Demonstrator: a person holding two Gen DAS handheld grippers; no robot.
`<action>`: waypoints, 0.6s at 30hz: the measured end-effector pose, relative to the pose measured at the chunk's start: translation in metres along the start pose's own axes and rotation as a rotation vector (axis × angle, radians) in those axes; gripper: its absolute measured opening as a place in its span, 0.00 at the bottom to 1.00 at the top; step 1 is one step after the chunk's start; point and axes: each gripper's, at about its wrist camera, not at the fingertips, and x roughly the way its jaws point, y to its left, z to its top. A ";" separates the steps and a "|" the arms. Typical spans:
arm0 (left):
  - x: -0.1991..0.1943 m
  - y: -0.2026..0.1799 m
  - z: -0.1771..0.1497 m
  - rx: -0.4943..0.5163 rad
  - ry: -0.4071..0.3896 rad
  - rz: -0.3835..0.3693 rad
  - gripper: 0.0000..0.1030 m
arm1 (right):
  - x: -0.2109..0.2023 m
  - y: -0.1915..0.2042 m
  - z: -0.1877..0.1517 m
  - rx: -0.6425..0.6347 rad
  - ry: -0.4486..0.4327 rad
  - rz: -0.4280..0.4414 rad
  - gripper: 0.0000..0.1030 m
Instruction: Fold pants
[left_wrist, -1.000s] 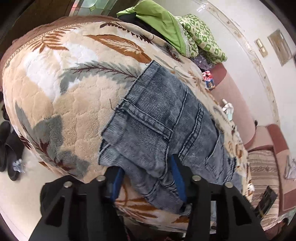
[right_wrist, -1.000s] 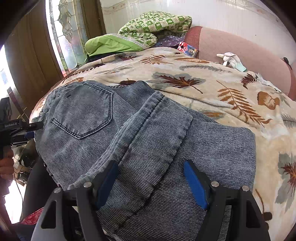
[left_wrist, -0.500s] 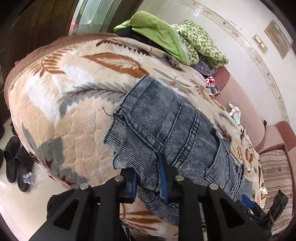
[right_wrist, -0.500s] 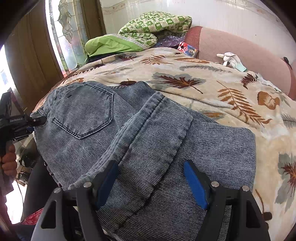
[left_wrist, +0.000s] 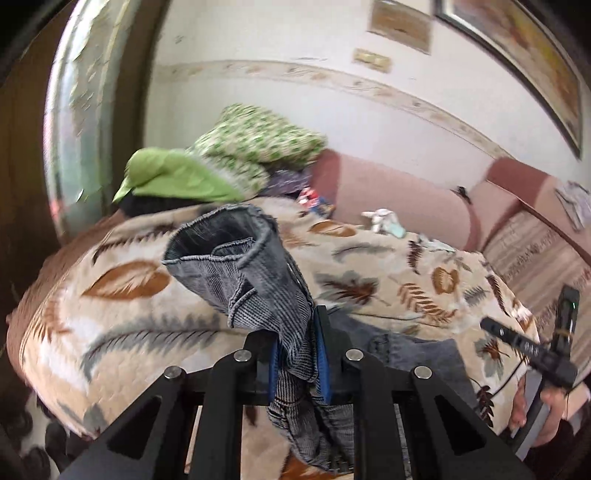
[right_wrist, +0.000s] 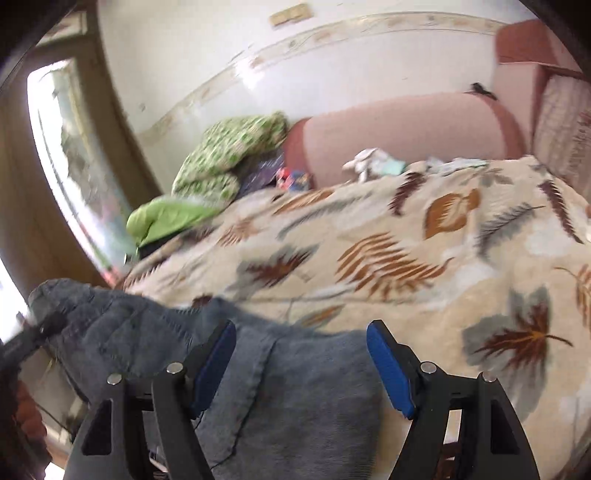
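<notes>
The grey-blue denim pants (left_wrist: 255, 284) lie on the leaf-patterned blanket (left_wrist: 110, 325). My left gripper (left_wrist: 297, 354) is shut on a bunched edge of the pants and holds it lifted, the cloth standing up above the blue pads. In the right wrist view the pants (right_wrist: 280, 387) lie flat under my right gripper (right_wrist: 301, 365), which is open with its blue pads wide apart just above the denim. The right gripper also shows at the right edge of the left wrist view (left_wrist: 532, 350), held in a hand.
A green quilt and a green garment (left_wrist: 177, 181) are piled at the bed's far left corner. A pink sofa (left_wrist: 399, 199) runs along the wall behind, with small items (right_wrist: 369, 162) at the blanket's far edge. A window (right_wrist: 66, 177) is at the left.
My left gripper closed on the pants' edge and lifted it up off the blanket. Both cameras tilted upward; the right gripper stayed open over the denim.
</notes>
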 end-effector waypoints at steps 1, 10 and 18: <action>-0.001 -0.015 0.003 0.040 -0.007 -0.023 0.17 | -0.008 -0.009 0.005 0.030 -0.024 -0.008 0.74; 0.019 -0.139 -0.019 0.299 0.094 -0.280 0.11 | -0.079 -0.088 0.032 0.250 -0.227 -0.083 0.74; 0.081 -0.204 -0.096 0.448 0.384 -0.387 0.09 | -0.101 -0.130 0.030 0.346 -0.246 -0.143 0.74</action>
